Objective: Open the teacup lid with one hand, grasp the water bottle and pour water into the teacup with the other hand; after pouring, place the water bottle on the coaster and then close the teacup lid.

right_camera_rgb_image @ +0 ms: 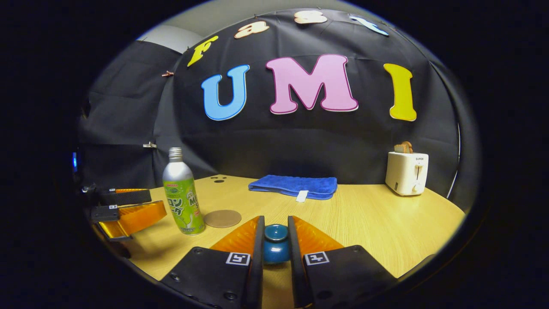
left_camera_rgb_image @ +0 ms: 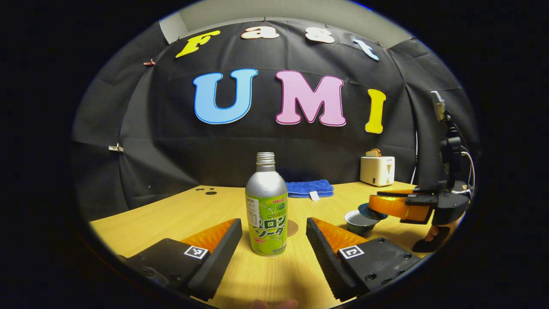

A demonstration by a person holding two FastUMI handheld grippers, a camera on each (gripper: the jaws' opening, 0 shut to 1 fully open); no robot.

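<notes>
We have the lid [right_camera_rgb_image: 276, 232] off the teacup [left_camera_rgb_image: 359, 222], pinched between our right gripper [right_camera_rgb_image: 274, 240] fingers, while the water bottle [left_camera_rgb_image: 266, 206] stands ungrasped between our left gripper [left_camera_rgb_image: 270, 240] wide-open fingers, so grasping, pouring, coaster [right_camera_rgb_image: 222, 218] placement and closing remain.

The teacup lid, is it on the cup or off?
Off. The right gripper is shut on the teacup lid, holding it beside the open teacup.
</notes>
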